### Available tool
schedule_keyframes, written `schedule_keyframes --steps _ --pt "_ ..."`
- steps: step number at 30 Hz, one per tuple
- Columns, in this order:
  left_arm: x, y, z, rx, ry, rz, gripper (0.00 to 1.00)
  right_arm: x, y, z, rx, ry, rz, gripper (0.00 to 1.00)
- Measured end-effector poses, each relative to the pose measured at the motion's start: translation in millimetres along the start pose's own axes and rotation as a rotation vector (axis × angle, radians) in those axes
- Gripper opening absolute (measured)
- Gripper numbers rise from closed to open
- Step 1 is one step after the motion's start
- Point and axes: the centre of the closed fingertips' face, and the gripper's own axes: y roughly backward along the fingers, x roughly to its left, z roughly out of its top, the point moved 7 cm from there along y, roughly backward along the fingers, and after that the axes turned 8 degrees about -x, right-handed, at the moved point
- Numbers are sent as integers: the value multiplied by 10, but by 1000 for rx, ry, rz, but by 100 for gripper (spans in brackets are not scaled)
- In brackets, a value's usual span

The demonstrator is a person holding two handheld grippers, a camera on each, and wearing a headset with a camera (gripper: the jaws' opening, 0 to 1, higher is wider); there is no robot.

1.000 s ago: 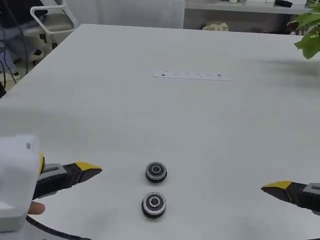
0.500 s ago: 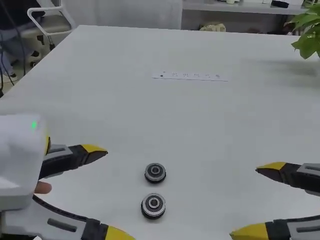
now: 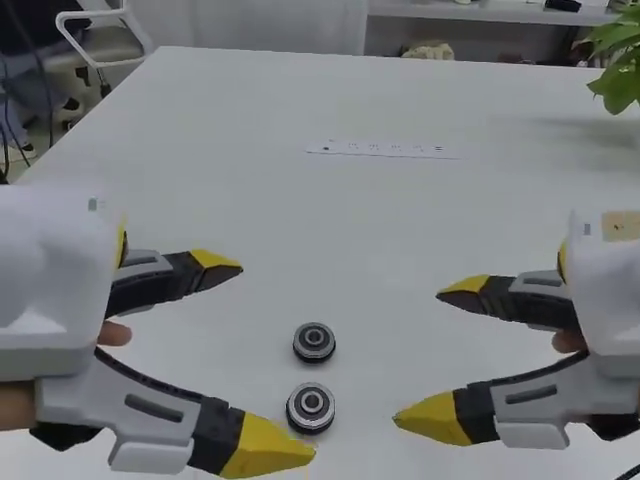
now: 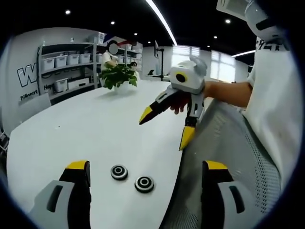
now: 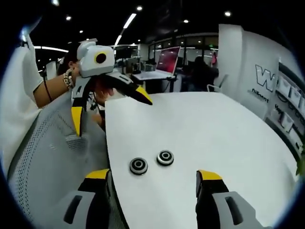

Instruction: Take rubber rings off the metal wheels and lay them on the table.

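On the pale grey tabletop point(image 3: 400, 220), the far metal wheel point(image 3: 314, 342) and near metal wheel point(image 3: 311, 408), black rubber rings point(image 3: 297, 345) still fitted, are newly flanked by left gripper point(image 3: 275, 363) and right gripper point(image 3: 418, 357), yellow-tipped jaws wide, empty.

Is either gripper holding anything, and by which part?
Nothing is held. The left gripper and right gripper are open; the far wheel and near wheel sit on the table between them.
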Motion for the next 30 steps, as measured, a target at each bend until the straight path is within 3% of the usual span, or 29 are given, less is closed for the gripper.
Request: schedule_keyframes --steps 7,11,19,25,30 --pt "-14 -63 97 -13 -49 -19 88 -28 -220 151 -15 71 62 66" --pt "6 -92 191 -19 -88 -21 88 -84 -340 190 -25 120 57 58" --pt "67 -153 379 -57 -145 -24 85 -110 -506 88 -29 116 81 48" --pt "112 -234 456 -27 -225 -37 81 -31 -589 -92 -20 104 124 44" --pt "137 -321 487 -35 -239 -61 79 32 -645 -242 23 123 160 39"
